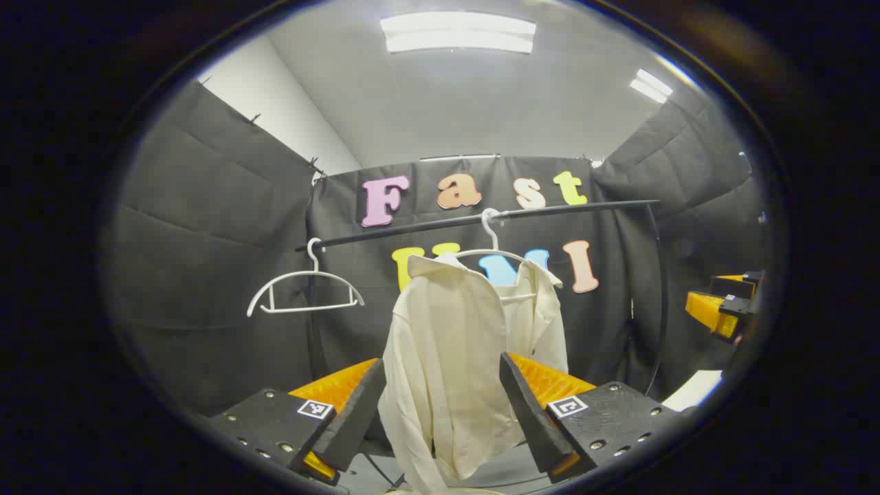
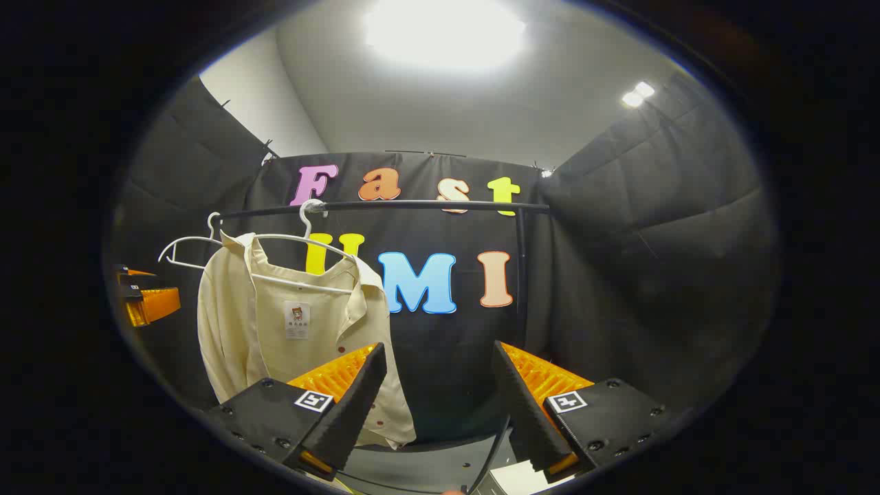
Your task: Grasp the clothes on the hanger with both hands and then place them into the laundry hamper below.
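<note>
Cream shirt [image 1: 454,357] is seen draped on a white plastic hanger [image 1: 496,253] whose hook is caught over a dark horizontal rail [image 1: 412,230] of a clothes rack. In the left gripper view the garment is turned edge-on, one sleeve hanging down in front and the collar lying over the hanger's shoulder. A second white hanger [image 1: 304,292], bare, is hung on the same rail, to the left of the shirt in that view and apart from it.

The left gripper [image 1: 440,412] is held with its jaws spread wide; the shirt's hanging sleeve appears between the two fingers, but whether the cloth is touched by either finger cannot be told. The other gripper is glimpsed at the right edge of that view, well apart.

In the right gripper view the shirt [image 2: 289,330] is shown from its open front, with a small tag inside the neck. The right gripper [image 2: 436,405] is also held wide open, with nothing grasped; its left finger overlaps the shirt's lower hem in the picture, while the gap between the fingers faces the rack's upright post [image 2: 521,268] and the black cloth wall.
</note>
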Available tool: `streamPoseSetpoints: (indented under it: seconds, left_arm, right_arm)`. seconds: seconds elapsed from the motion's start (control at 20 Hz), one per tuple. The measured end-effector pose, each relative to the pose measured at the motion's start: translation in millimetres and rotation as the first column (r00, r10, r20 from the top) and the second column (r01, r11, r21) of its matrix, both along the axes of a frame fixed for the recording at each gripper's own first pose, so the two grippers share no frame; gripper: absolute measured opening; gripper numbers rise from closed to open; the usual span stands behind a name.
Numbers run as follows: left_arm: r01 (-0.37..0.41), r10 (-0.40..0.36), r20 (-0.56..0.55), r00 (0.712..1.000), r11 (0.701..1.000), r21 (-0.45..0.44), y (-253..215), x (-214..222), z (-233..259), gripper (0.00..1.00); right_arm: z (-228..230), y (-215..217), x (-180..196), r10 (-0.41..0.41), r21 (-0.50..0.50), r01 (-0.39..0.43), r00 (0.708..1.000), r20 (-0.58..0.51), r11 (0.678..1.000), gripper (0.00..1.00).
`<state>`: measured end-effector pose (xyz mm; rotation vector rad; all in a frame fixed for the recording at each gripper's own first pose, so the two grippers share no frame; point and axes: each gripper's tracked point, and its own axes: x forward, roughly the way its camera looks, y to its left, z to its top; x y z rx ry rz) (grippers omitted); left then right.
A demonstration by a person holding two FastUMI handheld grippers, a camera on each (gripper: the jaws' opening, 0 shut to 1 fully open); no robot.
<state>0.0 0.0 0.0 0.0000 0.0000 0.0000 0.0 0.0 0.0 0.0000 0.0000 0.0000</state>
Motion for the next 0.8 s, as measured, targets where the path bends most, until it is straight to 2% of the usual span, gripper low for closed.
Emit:
streamPoseSetpoints:
  seconds: [0.5,0.8]
  left_arm:
    - [-0.005,0.005,0.009,1.0,1.0,0.014,0,7,5,0.96]
    - [0.0,0.0,0.012,1.0,1.0,0.022,-6,11,4,0.98]
  right_arm:
    - [0,5,10,0.011,0.029,-0.011,1.0,0.004,1.0,0.98]
    - [-2,0,10,0.003,0.025,-0.003,1.0,-0.003,1.0,0.97]
